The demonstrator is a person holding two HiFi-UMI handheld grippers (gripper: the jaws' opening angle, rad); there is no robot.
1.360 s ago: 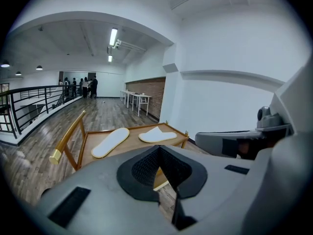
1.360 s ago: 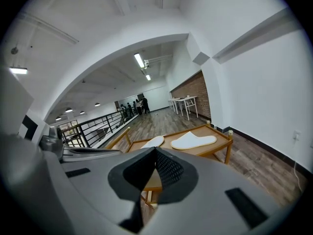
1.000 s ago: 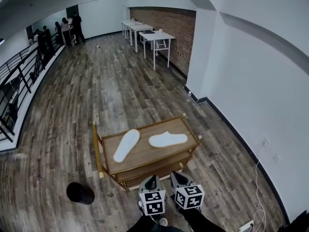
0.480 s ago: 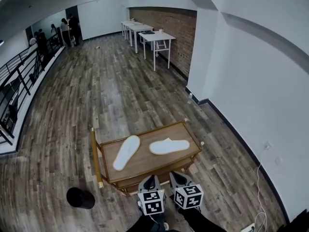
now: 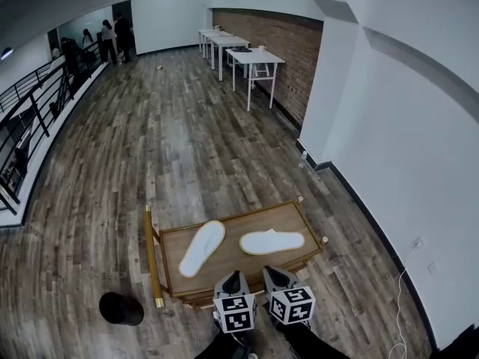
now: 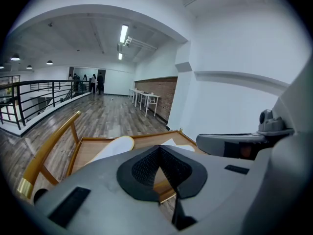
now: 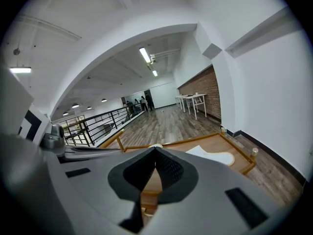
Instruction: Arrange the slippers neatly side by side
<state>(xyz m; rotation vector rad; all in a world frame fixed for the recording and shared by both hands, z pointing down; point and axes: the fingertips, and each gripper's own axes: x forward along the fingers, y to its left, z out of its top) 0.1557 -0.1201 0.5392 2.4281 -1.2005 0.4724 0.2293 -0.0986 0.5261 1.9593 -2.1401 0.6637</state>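
On the gold-framed wooden trolley [image 5: 236, 238], one flat white slipper [image 5: 202, 248] is laid diagonally, the other white slipper [image 5: 272, 241] parallel to its long edges. The left hand-held gripper [image 5: 233, 281] and right hand-held gripper [image 5: 278, 277] are seen closed, empty.

Lighting is even and moderately bright, from a fluorescent ceiling strip [image 6: 122, 34] and round downlights [image 6: 15, 58]; shadows are soft, and a pale sheen runs along the wood floor [image 5: 168, 137]. All views show strong fisheye bending, the white wall [image 5: 419, 163] bowed, with black vignetted corners in both gripper views. The left gripper [image 6: 158, 147] and right gripper [image 7: 155, 149] sit slightly soft near the lens; distant people [image 5: 123, 28] are small and indistinct.
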